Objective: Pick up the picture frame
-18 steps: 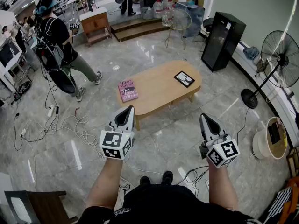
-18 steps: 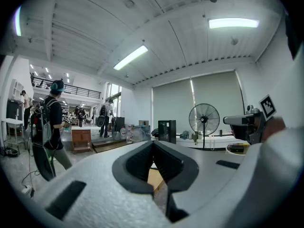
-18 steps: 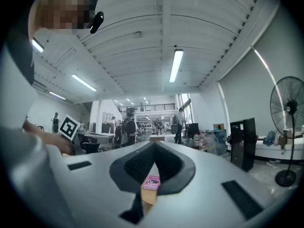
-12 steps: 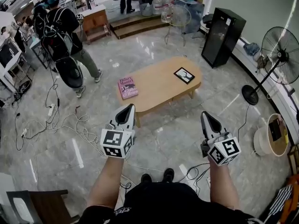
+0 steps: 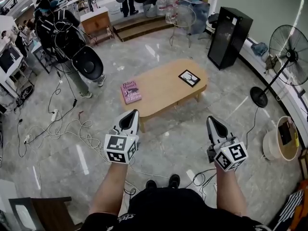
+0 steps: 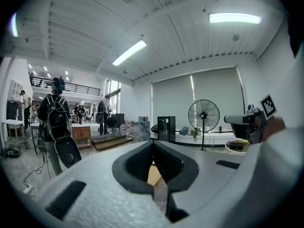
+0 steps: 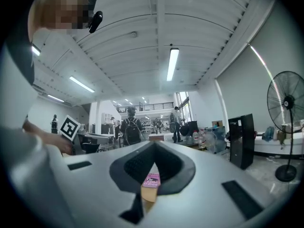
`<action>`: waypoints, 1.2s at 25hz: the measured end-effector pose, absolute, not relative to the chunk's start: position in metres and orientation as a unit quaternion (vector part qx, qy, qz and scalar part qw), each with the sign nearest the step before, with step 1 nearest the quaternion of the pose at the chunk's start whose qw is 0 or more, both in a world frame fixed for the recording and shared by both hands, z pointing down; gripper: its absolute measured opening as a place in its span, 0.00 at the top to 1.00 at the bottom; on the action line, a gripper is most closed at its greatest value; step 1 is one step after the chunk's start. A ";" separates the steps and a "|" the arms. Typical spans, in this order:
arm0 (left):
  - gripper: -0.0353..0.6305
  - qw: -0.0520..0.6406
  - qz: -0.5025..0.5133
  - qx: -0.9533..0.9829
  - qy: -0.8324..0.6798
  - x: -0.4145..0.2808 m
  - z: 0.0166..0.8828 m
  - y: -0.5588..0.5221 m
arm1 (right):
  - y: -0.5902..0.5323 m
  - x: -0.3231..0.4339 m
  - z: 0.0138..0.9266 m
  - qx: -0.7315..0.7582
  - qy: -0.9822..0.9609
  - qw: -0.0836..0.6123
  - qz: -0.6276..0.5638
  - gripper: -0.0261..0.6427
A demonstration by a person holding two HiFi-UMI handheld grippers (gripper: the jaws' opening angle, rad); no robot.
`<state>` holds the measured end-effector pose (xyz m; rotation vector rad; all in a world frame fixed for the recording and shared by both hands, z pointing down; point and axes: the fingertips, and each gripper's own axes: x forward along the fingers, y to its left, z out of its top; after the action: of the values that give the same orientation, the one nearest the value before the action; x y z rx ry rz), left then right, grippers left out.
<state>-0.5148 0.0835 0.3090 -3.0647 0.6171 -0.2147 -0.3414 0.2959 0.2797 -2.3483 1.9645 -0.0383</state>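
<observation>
The picture frame [image 5: 189,78], dark-edged with a pale picture, lies flat near the right end of the low wooden table [image 5: 163,93]. A pink book [image 5: 131,91] rests on the table's left end. Both grippers hover over the floor, short of the table's near edge and pointing toward it. My left gripper [image 5: 130,115] is shut and holds nothing, aimed near the book end. My right gripper [image 5: 212,121] is shut and empty too, well short of the frame. In the right gripper view the book [image 7: 152,179] shows beyond the closed jaws [image 7: 154,146]. The left gripper view shows a strip of tabletop [image 6: 154,175] beyond its jaws.
A person with a backpack [image 5: 60,30] carries a round black disc [image 5: 87,63] at the back left. Cables [image 5: 57,126] sprawl over the floor to the left. A black cabinet [image 5: 229,40] and a standing fan [image 5: 288,54] stand to the right, with a white bucket [image 5: 278,141] nearer.
The person at the back left has turned and swung the black disc to the right. Both grippers have kept their places.
</observation>
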 end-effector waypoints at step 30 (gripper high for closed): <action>0.93 0.014 -0.074 -0.983 0.165 -0.385 0.301 0.149 | 0.372 -0.236 0.294 -0.763 0.637 0.095 -0.048 0.95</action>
<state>-0.3847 0.1494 0.3010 -3.0619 0.5129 -0.2294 -0.2357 0.3725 0.2936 -2.2638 1.8889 -0.1437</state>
